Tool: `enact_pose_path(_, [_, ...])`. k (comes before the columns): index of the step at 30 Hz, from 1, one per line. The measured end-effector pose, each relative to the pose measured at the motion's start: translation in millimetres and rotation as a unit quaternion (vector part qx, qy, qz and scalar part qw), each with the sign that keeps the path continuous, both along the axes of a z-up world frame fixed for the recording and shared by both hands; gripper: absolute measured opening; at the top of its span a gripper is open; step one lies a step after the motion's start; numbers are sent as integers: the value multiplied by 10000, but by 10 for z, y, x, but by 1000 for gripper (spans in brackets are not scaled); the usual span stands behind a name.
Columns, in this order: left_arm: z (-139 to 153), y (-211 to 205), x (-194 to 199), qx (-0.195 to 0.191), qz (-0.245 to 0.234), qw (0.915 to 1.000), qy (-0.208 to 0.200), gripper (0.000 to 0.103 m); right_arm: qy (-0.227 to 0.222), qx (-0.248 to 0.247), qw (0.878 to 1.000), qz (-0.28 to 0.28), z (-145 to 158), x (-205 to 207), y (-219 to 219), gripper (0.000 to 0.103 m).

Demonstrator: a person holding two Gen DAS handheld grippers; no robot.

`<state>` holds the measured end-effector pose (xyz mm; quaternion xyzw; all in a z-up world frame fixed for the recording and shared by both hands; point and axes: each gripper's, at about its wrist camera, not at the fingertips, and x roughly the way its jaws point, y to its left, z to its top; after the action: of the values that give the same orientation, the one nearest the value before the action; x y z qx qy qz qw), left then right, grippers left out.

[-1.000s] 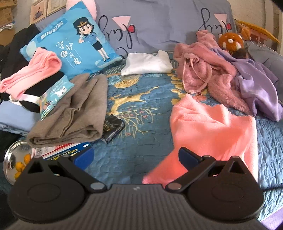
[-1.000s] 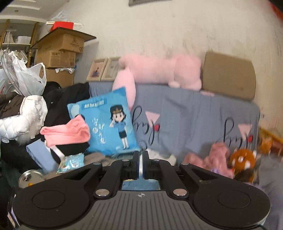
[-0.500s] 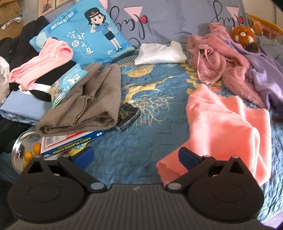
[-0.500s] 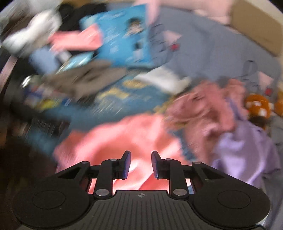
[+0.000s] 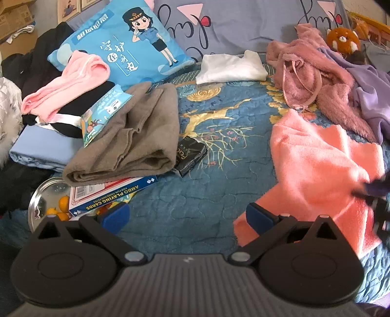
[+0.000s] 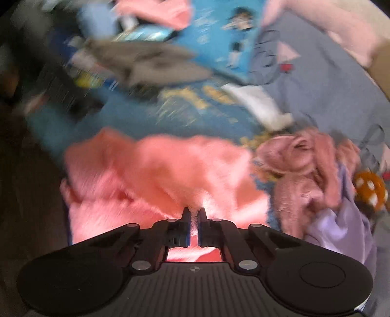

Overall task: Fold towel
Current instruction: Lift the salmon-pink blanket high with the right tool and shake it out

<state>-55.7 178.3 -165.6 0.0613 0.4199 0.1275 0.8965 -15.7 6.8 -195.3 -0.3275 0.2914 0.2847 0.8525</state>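
Towel (image 5: 321, 170), salmon pink, fluffy: spread rumpled on the blue quilt (image 5: 214, 195), right side of the left wrist view, near corner touching the right finger of the left gripper (image 5: 187, 215). Left gripper: fingers wide apart, nothing between them, low over the quilt. Right gripper (image 6: 193, 220): fingers nearly together, a thin tuft of towel pinched in the narrow gap; also seen as a dark blur (image 5: 375, 192) at the towel's right edge in the left wrist view. Right wrist view heavily blurred.

Beyond the towel: dusty-pink fleece garment (image 5: 314, 80) and lilac garment (image 5: 365, 90), both touching or overlapping the towel's far edge; plush toy (image 5: 342, 40) behind them. White cloth (image 5: 231, 67) folded at the foot of the grey pillows (image 5: 243, 22). Left of centre: folded brown cloth (image 5: 131, 139) resting on a playing-card box (image 5: 112, 195), dark packet (image 5: 190, 156) just beside it. Blue cartoon cushion (image 5: 126, 46) behind, pale pink cloth (image 5: 65, 85) and a wipes pack (image 5: 102, 114) against it. Metal plate (image 5: 41, 197) with small oranges (image 5: 62, 203) at lower left, partly under the box.
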Motion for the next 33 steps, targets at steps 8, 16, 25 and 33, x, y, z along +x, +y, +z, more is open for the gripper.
enact_pose_path(8, [-17,-8,-53,-139,-206,9997,-33,103,-745,982,9918,-327,793,-11,-218,4])
enact_pose_path(16, [-53,-160,-107,-452,-858,9948,-317,103,-1198,1388,9826,-297,1245,-182,-318,4])
enact_pose_path(25, [-55,-341,-199,-580,-1509,9848,-633,103,-1439,1532,9766,-467,1434,-185,-406,4])
enact_pose_path(33, [233,-323,-558,-1158,-2390,9549,-1330,103,-1239,1780,9733,-752,1391,-98,-474,4])
